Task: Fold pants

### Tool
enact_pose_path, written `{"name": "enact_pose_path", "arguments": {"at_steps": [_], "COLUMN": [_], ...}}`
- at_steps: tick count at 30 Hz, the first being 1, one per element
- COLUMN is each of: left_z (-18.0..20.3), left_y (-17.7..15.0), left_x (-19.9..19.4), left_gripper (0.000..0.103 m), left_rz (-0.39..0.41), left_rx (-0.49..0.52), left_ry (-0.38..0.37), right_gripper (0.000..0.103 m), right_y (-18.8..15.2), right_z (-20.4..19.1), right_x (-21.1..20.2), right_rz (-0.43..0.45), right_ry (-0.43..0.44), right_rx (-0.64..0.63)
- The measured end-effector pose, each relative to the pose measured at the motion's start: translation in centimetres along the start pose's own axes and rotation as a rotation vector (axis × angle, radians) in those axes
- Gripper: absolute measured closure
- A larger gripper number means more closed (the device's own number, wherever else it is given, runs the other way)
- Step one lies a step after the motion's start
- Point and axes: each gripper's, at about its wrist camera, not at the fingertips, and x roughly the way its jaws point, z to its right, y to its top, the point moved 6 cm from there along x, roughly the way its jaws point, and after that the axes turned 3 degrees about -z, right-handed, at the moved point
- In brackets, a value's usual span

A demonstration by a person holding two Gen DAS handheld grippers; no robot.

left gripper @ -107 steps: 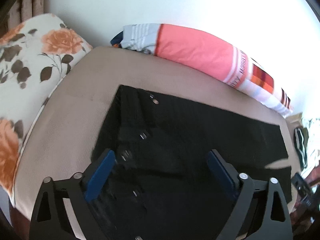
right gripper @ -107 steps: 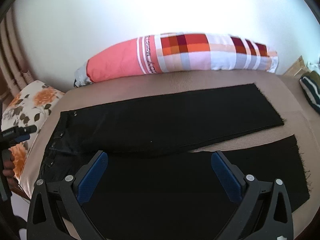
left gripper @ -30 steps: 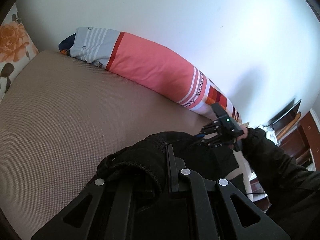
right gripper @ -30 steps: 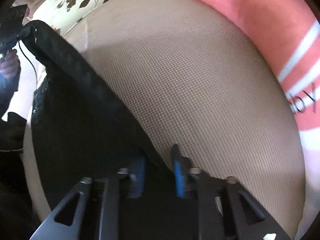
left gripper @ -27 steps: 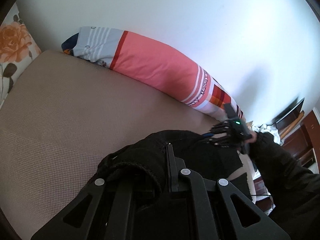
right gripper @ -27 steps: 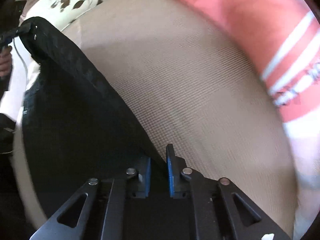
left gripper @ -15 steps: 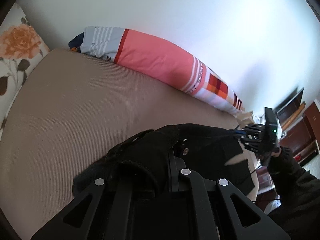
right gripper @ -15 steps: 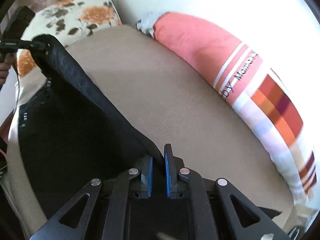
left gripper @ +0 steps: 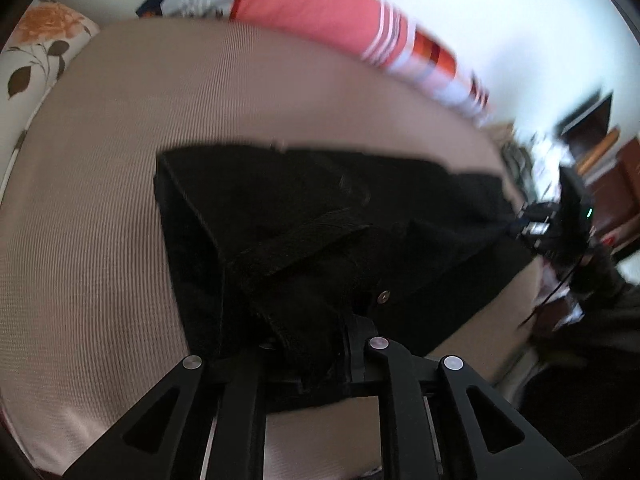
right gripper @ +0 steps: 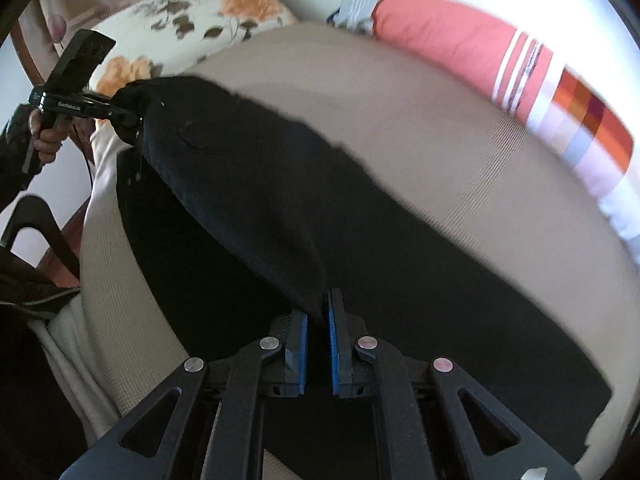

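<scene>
Black pants [right gripper: 256, 184] are draped across the beige mattress [right gripper: 460, 168], one layer lifted off the surface and stretched between both grippers, the rest lying flat underneath. Right gripper [right gripper: 318, 344] w/ blue pads [right gripper: 334, 360] is pinched on a fold of the fabric, cloth running up and away from the tips toward the far end. There the left gripper [right gripper: 132, 118] clamps the other end, raised just over the mattress edge near the floral pillow [right gripper: 192, 12].

Left wrist view: the waistband bunches thick right at the tips of the left gripper [left gripper: 316, 344], fingers hidden under the cloth but plainly squeezed onto it. A metal rivet [left gripper: 384, 297] shows just beside the tips. Striped coral bolster [left gripper: 320, 16] lies along the wall, well apart from the pants. View's blurry, esp. at right, where the right gripper [left gripper: 552, 228] holds the far end.
</scene>
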Motion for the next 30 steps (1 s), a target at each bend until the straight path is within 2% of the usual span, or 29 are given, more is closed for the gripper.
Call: {"name": "enact_pose_path", "arguments": {"at_steps": [2,4,6,8,10,11,14,16,17,19,21,25,27,30], "left_z": [0.0,0.0,0.1,0.1,-0.1,-0.3,-1.0,-1.8,-2.2,-2.1,-1.3,0.1,0.7,0.7], "left_y": [-0.9,-1.7,-2.2,-2.5,-2.7,-2.9,-3.1,-2.8,-2.8,-3.1,-3.9,-5.3,-5.2,-4.8], "left_x": [0.8,1.5,1.3,0.9,-0.3,-1.2,-3.6,-5.7,-6.7,-7.6,-7.2,-4.6,-3.1,-1.9], "left_gripper": [0.085,0.078,0.073,0.063,0.037,0.034,0.033,0.033,0.033,0.033,0.034,0.041,0.044,0.044], "left_rz": [-0.044,-0.083,-0.097,-0.106,-0.117,-0.117,-0.096,-0.039,-0.014,0.018,0.02,-0.02,-0.038,-0.01], "left_rx": [0.028,0.045,0.047,0.047,0.05,0.049,-0.01,-0.113,-0.213,-0.365,-0.514,-0.697,-0.761,-0.8], "left_ry": [0.028,0.072,0.089,0.115,0.174,0.198,0.205,0.198,0.19,0.128,0.079,-0.013,-0.066,-0.088], "right_gripper": [0.096,0.096,0.096,0.096,0.096,0.095,0.094,0.094,0.094,0.094,0.094,0.094,0.094,0.094], "right_y": [-0.7,-1.2,-1.1,-1.0,-1.3,-1.3,-1.2,-1.0,-1.0,-1.2,-1.3,-1.4,-1.4,-1.5], "right_z": [-0.1,-0.4,-0.4,-0.3,-0.5,-0.6,-0.7,-0.8,-0.8,-1.0,-1.0,-0.7,-0.7,-0.7], "right_x": [1.7,2.9,3.8,4.2,4.6,4.7,4.9,5.0,5.0,5.0,4.9,4.9,4.9,4.8], "right_rz": [-0.041,-0.067,-0.087,-0.096,-0.1,-0.101,-0.095,-0.092,-0.089,-0.084,-0.078,-0.071,-0.068,-0.064], "right_ry": [0.008,-0.004,-0.017,-0.021,-0.026,-0.029,-0.03,-0.029,-0.028,-0.028,-0.023,-0.015,-0.017,-0.018], "right_rx": [0.007,-0.001,-0.004,0.005,0.01,0.006,0.001,0.001,0.002,0.0,0.006,0.01,0.004,-0.002]}}
